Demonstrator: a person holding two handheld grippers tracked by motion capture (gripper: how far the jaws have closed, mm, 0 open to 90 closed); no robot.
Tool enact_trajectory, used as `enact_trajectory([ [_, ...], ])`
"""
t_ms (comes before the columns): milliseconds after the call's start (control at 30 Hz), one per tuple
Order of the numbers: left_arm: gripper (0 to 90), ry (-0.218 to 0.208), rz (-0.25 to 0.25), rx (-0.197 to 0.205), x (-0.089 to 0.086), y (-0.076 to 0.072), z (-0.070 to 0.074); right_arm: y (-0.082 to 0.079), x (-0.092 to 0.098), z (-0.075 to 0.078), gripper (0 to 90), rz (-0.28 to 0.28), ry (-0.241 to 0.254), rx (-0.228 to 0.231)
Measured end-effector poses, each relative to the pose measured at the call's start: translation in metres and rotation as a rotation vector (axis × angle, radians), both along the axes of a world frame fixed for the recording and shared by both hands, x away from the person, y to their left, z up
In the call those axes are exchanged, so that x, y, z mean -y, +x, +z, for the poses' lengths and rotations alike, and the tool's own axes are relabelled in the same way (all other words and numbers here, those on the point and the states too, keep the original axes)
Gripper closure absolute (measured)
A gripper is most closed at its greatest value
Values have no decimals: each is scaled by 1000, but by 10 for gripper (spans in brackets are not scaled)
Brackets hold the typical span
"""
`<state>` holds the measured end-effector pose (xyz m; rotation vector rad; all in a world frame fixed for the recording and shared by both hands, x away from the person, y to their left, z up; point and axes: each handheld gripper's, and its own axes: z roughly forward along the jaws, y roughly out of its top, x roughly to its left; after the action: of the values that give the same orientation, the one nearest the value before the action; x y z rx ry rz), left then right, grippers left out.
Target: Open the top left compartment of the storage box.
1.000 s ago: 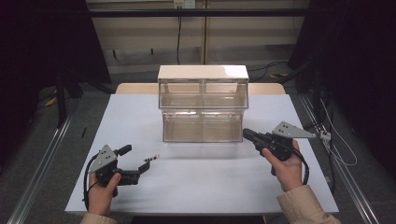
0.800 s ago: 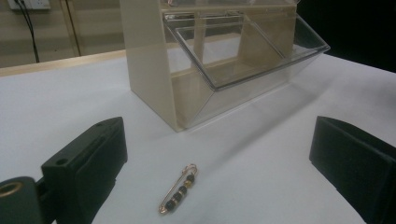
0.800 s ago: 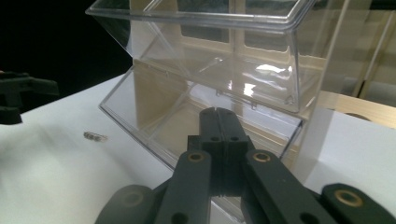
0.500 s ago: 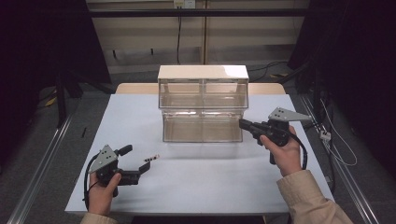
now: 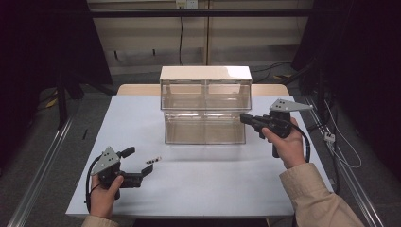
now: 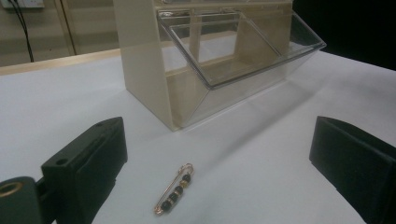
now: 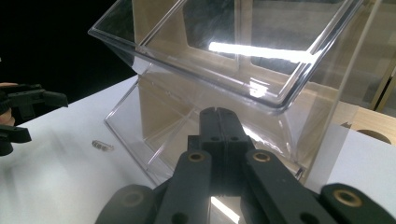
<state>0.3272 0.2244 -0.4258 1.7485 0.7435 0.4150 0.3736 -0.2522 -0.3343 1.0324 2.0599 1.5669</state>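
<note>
A cream cabinet of clear tilt-out bins (image 5: 205, 106) stands at the middle of the white table (image 5: 208, 175), two rows high. A small gold safety pin with dark beads (image 6: 173, 195) (image 5: 153, 160) lies flat on the table in front of its left end. My left gripper (image 5: 150, 167) (image 6: 219, 163) rests low at the front left, jaws wide open on either side of the pin without touching it. My right gripper (image 5: 243, 117) (image 7: 219, 122) is shut and empty, raised off the table, its tip at the right end of the lower clear bin (image 7: 159, 126).
The table's wooden far edge (image 5: 269, 89) shows behind the cabinet. Metal rails run along the floor on both sides (image 5: 42, 165). Cables (image 5: 331, 137) lie on the floor at the right. Dark curtains close off both sides.
My right gripper has risen and moved left and forward toward the cabinet's right end. The left gripper and the pin have stayed where they were.
</note>
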Motion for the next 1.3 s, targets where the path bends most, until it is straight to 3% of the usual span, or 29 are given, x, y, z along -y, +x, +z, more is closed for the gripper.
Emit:
enact_trajectory([
  [767, 40, 6, 0, 0, -1, 1, 0, 6, -3, 6, 900, 12, -28, 15],
  [833, 40, 7, 1, 0, -1, 1, 0, 6, -3, 6, 900, 29, -11, 18],
  [967, 40, 13, -1, 1, -1, 2, 0, 5, -1, 15, 900, -3, 43, 63],
  [1000, 40, 11, 0, -2, 0, 1, 0, 6, -2, 22, 900, -5, 15, 73],
  [1300, 40, 13, -8, -6, 0, 2, 0, 12, -10, 38, 900, 32, -27, 66],
])
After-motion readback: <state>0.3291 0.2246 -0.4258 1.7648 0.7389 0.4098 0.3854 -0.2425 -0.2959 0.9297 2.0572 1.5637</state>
